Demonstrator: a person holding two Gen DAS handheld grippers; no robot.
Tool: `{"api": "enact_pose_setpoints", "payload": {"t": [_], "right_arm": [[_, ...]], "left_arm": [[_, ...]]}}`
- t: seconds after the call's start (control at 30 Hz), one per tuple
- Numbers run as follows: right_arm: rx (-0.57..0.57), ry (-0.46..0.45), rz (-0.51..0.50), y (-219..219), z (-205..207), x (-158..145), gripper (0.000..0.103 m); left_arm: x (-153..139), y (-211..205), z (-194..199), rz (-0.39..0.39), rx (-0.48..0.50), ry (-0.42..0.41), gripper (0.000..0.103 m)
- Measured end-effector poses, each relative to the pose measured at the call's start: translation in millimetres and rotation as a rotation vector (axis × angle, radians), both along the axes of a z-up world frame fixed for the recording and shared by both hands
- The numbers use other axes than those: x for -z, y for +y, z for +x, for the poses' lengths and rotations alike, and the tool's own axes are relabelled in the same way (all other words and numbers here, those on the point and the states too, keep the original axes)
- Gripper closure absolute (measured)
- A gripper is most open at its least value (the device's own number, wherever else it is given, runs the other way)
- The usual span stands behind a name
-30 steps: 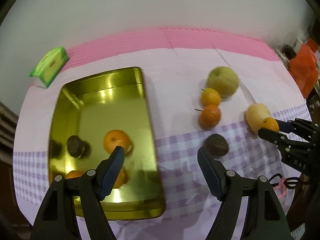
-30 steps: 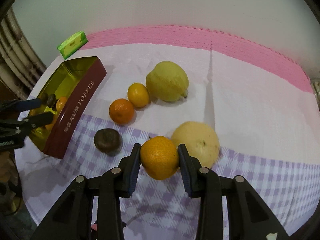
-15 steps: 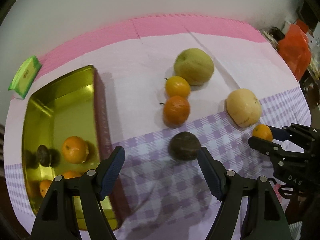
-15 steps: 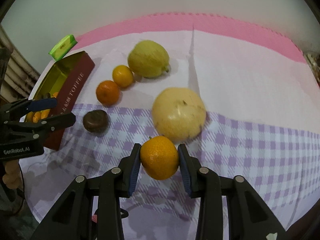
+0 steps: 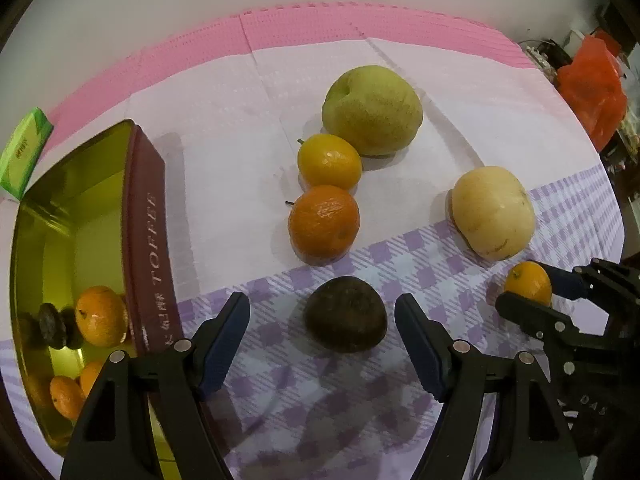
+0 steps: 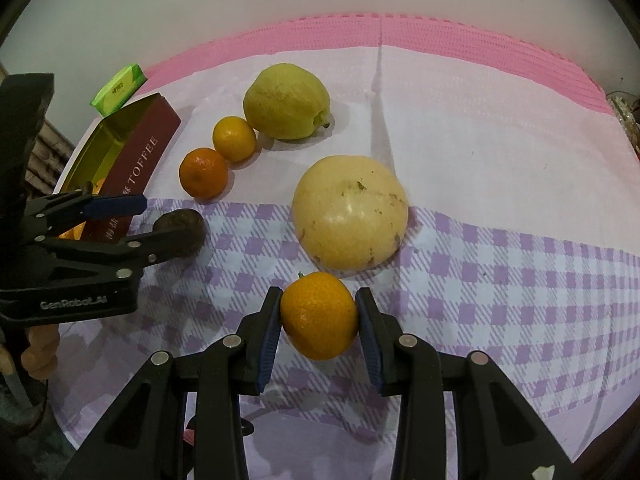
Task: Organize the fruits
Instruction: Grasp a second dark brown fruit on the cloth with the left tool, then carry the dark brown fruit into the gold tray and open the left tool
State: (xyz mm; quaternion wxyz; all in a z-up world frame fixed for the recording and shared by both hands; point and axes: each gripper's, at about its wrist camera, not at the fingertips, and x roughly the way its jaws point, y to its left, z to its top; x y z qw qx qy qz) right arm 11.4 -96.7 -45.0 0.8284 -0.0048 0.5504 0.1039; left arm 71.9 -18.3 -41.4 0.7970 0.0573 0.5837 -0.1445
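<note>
Pink and checked cloth covers the table (image 5: pixel 224 184). Loose fruit waits beside the tin (image 5: pixel 150 240). Right tool (image 6: pixel 319 322) grips a small orange (image 6: pixel 319 316) for boxing; left tool (image 5: pixel 322 342) hangs open around the dark fruit (image 5: pixel 345 313), untouched.

A dark brown fruit (image 5: pixel 345 319) lies on the checked cloth (image 5: pixel 400 420) near its front edge. Behind it sit an orange (image 5: pixel 324 224), a yellow mandarin (image 5: pixel 329 162) and a green pear (image 5: pixel 372 110), touching in a row.
</note>
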Motion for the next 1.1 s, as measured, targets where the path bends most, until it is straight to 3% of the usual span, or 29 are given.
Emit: {"api": "enact_pose_setpoints", "payload": {"t": [0.33,0.6,1.1], "right_arm": [[-0.007,0.010,-0.001,2,0,5,0.068],[-0.008,0.012,-0.004,3,0,7,0.068],[-0.012,0.021,-0.014,10,-1,10,0.068]], "left_arm": [[10,2,1,-0.028,0.003,0.027,0.040],[6,-2,-4,-0.053,0.026,0.019,0.058],[-7,7,-12,-0.063,0.016,-0.005,0.058]]}}
